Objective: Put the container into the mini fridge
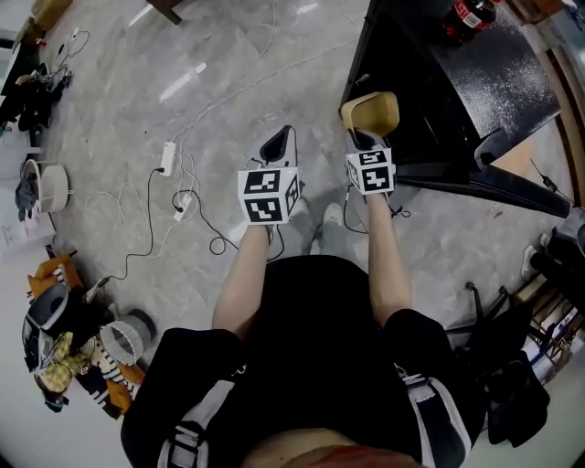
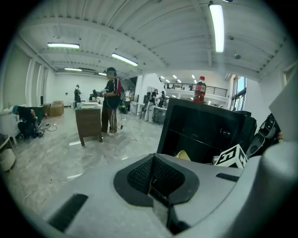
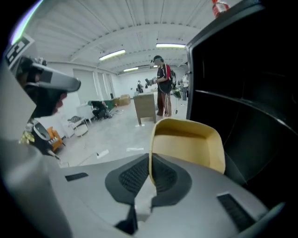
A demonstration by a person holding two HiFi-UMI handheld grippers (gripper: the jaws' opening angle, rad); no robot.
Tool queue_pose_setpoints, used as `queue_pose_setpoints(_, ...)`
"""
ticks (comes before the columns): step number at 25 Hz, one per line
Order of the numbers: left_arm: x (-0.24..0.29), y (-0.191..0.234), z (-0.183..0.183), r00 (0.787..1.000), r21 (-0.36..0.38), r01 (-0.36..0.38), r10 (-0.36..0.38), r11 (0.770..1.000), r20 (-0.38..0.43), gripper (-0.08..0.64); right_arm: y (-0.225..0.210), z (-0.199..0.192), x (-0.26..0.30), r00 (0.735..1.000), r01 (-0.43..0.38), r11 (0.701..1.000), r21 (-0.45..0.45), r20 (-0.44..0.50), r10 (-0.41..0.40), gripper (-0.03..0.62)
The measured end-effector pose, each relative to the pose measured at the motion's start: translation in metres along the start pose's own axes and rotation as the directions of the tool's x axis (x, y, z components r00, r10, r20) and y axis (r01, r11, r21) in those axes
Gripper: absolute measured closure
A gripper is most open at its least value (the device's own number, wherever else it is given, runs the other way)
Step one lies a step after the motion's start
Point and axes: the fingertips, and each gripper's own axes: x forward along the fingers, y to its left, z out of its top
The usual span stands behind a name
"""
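Tan plastic container (image 1: pixel 373 111) (image 3: pixel 188 144) is seen at upper centre-right of the head view, held upright with its open top up, just at the open front of the black mini fridge (image 1: pixel 494 73) (image 3: pixel 242 93). It is pinched by the right gripper (image 1: pixel 366 139) (image 3: pixel 150 172): jaws nearly together, clamped on the container's left wall, one pad inside and one outside. The rest of the container projects ahead of the jaws toward the dark fridge interior; whether it touches a shelf cannot be told.

Right forearm (image 1: pixel 388 265) is stretched straight forward from the body, left forearm (image 1: pixel 242 283) alongside it, angled slightly inward. The left gripper (image 1: pixel 279 146) (image 2: pixel 156 179) is held left of the container and apart from it, jaws pressed together with nothing between them, over the marble floor (image 1: pixel 119 101).

A red-labelled soda bottle (image 1: pixel 468 14) (image 2: pixel 199 89) stands on the fridge top. The fridge door (image 1: pixel 494 174) is swung open at right. A power strip (image 1: pixel 167 157) with cables lies on the floor at left.
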Motion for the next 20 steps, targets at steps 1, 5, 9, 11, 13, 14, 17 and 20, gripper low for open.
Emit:
queue_pose_setpoints(1, 0.002, 0.003, -0.002, 1.000, 0.001, -0.002, 0.002, 1.000, -0.010, 0.555, -0.009, -0.011, 0.009, 0.999, 0.008, 0.999, -0.032, -0.043, -0.009, 0.577)
queue_pose_setpoints(5, 0.009, 0.013, -0.013, 0.998, 0.019, -0.004, 0.005, 1.000, -0.056, 0.555, -0.039, -0.049, 0.039, 0.983, 0.015, 0.995, -0.101, -0.179, -0.033, 0.577)
queue_pose_setpoints(9, 0.007, 0.023, -0.015, 0.997, 0.038, -0.011, 0.014, 0.999, -0.075, 0.555, -0.075, -0.077, 0.061, 0.952, 0.060, 0.983, -0.171, -0.285, -0.108, 0.577)
queue_pose_setpoints(11, 0.005, 0.029, -0.015, 0.997, 0.040, -0.023, 0.026, 0.999, -0.077, 0.554, -0.096, -0.089, 0.069, 0.930, 0.092, 0.974, -0.205, -0.331, -0.157, 0.577)
queue_pose_setpoints(13, 0.001, 0.036, -0.016, 0.996, 0.041, -0.038, 0.042, 0.998, -0.081, 0.555, -0.113, -0.096, 0.077, 0.916, 0.117, 0.970, -0.211, -0.355, -0.188, 0.577)
queue_pose_setpoints(14, -0.002, 0.040, -0.016, 0.995, 0.042, -0.046, 0.050, 0.998, -0.085, 0.555, -0.119, -0.097, 0.079, 0.911, 0.128, 0.971, -0.201, -0.364, -0.196, 0.577)
queue_pose_setpoints(17, -0.008, 0.051, -0.017, 0.993, 0.044, -0.070, 0.074, 0.997, -0.091, 0.555, -0.138, -0.101, 0.078, 0.875, 0.189, 0.969, -0.160, -0.421, -0.240, 0.577)
queue_pose_setpoints(20, -0.014, 0.057, -0.016, 0.992, 0.051, -0.084, 0.088, 0.995, -0.086, 0.554, -0.148, -0.105, 0.082, 0.852, 0.223, 0.961, -0.164, -0.445, -0.274, 0.577)
